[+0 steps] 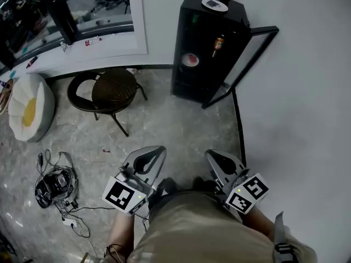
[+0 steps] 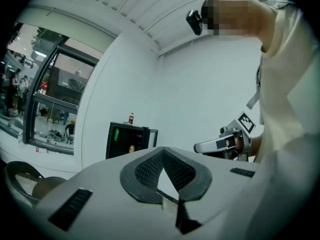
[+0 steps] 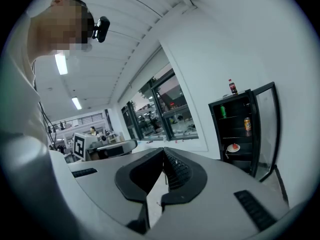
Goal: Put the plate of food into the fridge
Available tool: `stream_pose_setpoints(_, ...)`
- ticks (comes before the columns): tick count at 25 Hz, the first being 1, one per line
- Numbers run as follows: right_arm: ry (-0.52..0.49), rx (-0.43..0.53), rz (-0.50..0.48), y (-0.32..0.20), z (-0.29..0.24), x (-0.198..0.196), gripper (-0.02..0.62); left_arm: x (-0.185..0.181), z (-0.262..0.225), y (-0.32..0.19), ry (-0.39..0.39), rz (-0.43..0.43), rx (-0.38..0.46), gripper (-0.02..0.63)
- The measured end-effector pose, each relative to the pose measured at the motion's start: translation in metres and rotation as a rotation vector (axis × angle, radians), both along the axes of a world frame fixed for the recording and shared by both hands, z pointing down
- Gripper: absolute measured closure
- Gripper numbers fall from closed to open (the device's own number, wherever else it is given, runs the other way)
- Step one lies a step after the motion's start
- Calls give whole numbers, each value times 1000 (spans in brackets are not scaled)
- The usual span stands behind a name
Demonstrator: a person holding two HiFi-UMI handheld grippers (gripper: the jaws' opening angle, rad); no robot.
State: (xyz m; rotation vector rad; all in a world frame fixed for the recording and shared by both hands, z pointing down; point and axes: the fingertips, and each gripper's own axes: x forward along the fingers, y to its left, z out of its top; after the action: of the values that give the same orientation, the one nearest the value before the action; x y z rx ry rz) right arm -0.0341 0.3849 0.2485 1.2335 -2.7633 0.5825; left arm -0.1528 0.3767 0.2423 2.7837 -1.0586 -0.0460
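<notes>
Facing fridge [image 1: 192, 86] across floor [image 1: 175, 127], door [image 1: 248, 58] wide, plate [image 1: 190, 59] inside.

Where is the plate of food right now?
The plate of food sits on a shelf inside the open black fridge, at the top centre of the head view, one shelf below an orange can.

plate [image 1: 190, 59]: white w/ red food, flat on lower shelf inside fridge
fridge [image 1: 184, 34]: small, blk, upright by wall, door open
</notes>
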Motion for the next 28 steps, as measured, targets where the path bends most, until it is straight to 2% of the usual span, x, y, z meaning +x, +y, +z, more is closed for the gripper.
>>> stream_pose_setpoints(5,-17,-3,-11,-2,2,-3,574,-7,-9,-6,31,-22,20,595)
stream_pose_setpoints(9,-21,12,-39,-7,0,-5,574,-3,-9,-11,-1,-31,19,595)
stream_pose_setpoints(14,-43,-12,-43,-16,5,11,574,17,-8,-17,3,-29,-5,595)
stream_pose_setpoints(28,-84,11,-144,-76,3,39,574,49,-5,-61,-80,-104,-17,595)
